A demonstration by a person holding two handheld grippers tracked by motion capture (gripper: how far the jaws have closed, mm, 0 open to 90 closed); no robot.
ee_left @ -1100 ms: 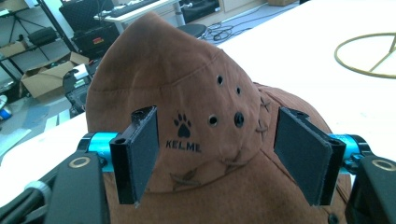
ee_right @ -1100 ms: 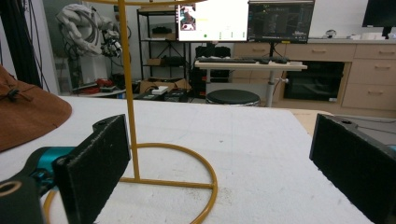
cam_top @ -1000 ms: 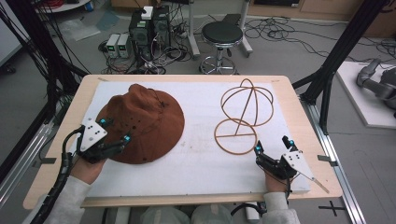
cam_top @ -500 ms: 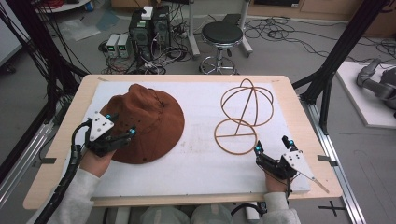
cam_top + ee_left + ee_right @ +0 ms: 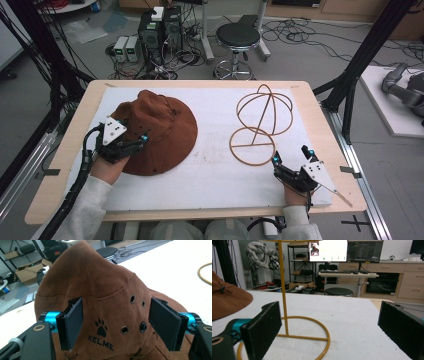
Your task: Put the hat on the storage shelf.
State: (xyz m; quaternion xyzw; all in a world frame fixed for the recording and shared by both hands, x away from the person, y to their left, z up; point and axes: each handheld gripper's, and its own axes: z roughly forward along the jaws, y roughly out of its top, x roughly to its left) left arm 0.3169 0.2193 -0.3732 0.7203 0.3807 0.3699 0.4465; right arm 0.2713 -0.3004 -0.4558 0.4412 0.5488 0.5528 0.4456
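The brown bucket hat lies on the left part of the white mat that covers the bench, with its crown a little collapsed; in the left gripper view its side shows a paw print, the word KELME and some metal eyelets. The left tongs are at the near left side of the hat, and their jaws stand wide apart on both sides of the crown fabric, not closed on it. To the right, well apart from the hat, stands a golden wire hat stand with a round base ring and a dome of hoops. The right tongs rest near the base ring, also wide open and holding nothing. I judge that the step in hand is grasping the hat, probably to place it on the stand. The next move calls for closing the left jaws on the fabric before lifting.
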